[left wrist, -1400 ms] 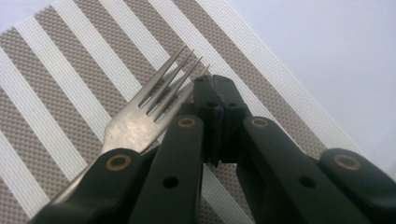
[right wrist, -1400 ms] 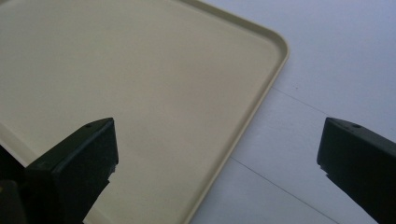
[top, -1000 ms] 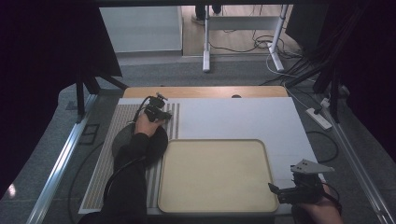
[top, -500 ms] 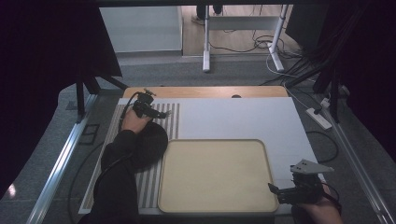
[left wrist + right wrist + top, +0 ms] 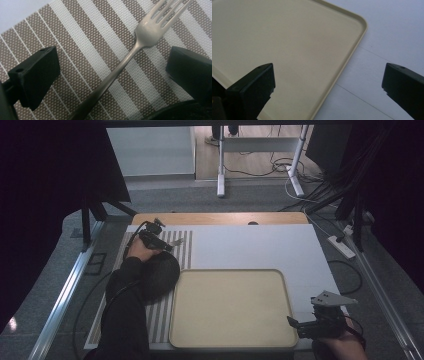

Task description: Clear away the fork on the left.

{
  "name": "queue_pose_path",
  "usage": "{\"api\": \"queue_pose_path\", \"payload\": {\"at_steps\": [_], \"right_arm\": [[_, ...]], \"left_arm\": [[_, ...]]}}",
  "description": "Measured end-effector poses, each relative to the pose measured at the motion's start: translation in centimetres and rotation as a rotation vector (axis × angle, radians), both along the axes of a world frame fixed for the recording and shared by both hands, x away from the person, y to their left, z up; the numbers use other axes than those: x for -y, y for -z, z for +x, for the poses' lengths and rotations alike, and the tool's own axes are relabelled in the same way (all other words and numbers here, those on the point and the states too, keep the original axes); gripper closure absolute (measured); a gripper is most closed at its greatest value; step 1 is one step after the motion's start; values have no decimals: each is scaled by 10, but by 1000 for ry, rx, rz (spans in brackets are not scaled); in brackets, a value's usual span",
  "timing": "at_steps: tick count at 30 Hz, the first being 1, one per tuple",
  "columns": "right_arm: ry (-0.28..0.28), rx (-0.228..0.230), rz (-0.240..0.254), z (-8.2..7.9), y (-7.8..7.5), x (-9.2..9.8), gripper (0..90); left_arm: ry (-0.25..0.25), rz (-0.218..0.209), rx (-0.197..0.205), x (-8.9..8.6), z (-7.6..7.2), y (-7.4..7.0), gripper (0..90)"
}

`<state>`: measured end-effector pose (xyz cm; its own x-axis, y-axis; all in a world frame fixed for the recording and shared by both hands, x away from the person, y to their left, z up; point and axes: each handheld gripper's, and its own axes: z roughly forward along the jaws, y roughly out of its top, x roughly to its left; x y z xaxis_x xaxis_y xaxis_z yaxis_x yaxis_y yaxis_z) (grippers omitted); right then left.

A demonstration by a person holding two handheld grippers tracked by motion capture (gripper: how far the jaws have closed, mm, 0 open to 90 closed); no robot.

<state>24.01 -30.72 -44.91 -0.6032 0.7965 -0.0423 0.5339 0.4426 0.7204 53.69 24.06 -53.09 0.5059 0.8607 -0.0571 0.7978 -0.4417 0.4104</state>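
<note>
Straddling a fork [image 5: 140, 42], the left gripper [image 5: 110, 72] has its jaws wide apart, having just been opening, with the fork's handle running between them and touching neither pad. In the left gripper view the fork lies flat on a brown-and-white striped placemat [image 5: 82, 42], tines toward the upper right of the frame, handle descending to the bottom centre. A dark round object [image 5: 175, 113], not identifiable, intrudes at the lower right, just beside the right-hand jaw.

In the high view the left gripper [image 5: 172, 246] sits at the upper left of the table over the placemat [image 5: 185, 250], the fork [image 5: 181, 241] a thin pale line ahead of it. A beige tray [image 5: 230, 340] occupies the lower centre, its bed bare. The right gripper [image 5: 294, 322] rests at the lower right, jaws apart and holding nothing; its own view shows the tray's rounded corner [image 5: 359, 27] and the white table surface [image 5: 387, 45] between them.

Assessed risks: the handle is thin, smooth and flush with the weave, so a closing grip set too high could skate over it or pinch the mat as well. The handle also crosses the gap at a slant; pads closing on it askew may spin the fork. The dark object could foul the nearer jaw.
</note>
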Motion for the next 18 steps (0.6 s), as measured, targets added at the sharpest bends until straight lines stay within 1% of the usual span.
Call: {"api": "queue_pose_path", "payload": {"at_steps": [1, 2, 3, 4, 8, 9, 10, 11, 12, 13, 14, 15, 16, 17, 18], "right_arm": [[0, 0, 0, 0, 0, 0, 0], [0, -2, -1, 0, 0, 0, 0], [0, -2, -1, 0, 0, 0, 0], [-1, -3, 0, 0, 0, 0, 0], [-5, 0, -5, 0, 0, 0, 0], [-5, 0, -5, 0, 0, 0, 0], [-5, 0, -4, 0, 0, 0, 0], [-5, 0, -4, 0, 0, 0, 0], [-4, -2, -3, 0, 0, 0, 0], [-4, -2, -3, 0, 0, 0, 0], [-4, -3, -4, 0, 0, 0, 0], [-4, -3, -4, 0, 0, 0, 0], [-7, -4, -5, 0, 0, 0, 0], [-7, -4, -5, 0, 0, 0, 0], [-12, -3, -10, 0, 0, -1, 0]], "left_arm": [[0, 0, 0, 0, 0, 0, 25], [1, -7, 15, -2, -1, -2, 65], [1, -7, 15, -2, -1, -2, 129], [22, -11, 30, -4, -2, -5, 190], [35, -17, 37, -9, -4, -7, 370], [38, -12, 41, -10, -4, -8, 370], [49, -14, 41, -13, -5, -9, 474], [49, -14, 41, -13, -5, -9, 532], [66, -8, 41, -15, -7, -10, 593], [66, -8, 41, -15, -7, -10, 633], [78, -10, 48, -16, -8, -10, 636], [78, -10, 48, -16, -8, -10, 671], [108, -5, 62, -17, -11, -10, 743], [108, -5, 62, -17, -11, -10, 753], [126, -4, 72, -17, -12, -10, 765]]}}
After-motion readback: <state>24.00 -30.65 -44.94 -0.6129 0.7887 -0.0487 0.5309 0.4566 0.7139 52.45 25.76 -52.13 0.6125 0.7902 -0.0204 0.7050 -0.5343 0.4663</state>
